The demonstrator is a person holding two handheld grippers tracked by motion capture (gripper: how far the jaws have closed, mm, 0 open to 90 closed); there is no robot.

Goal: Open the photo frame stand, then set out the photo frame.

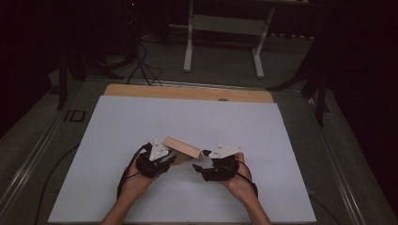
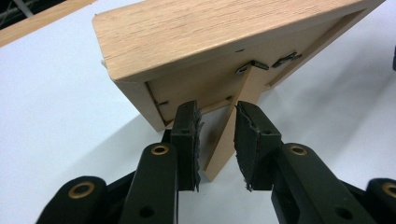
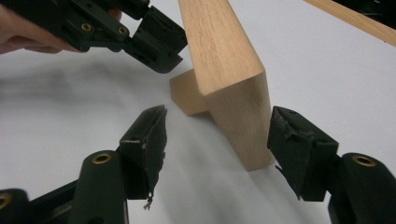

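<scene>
Stand between left claw pads.

I can't read any text, label, brand or number from here — the wooden picture frame is bare wood on its back, and the small marks on each gripper's grey plate are too tiny to make out.
</scene>
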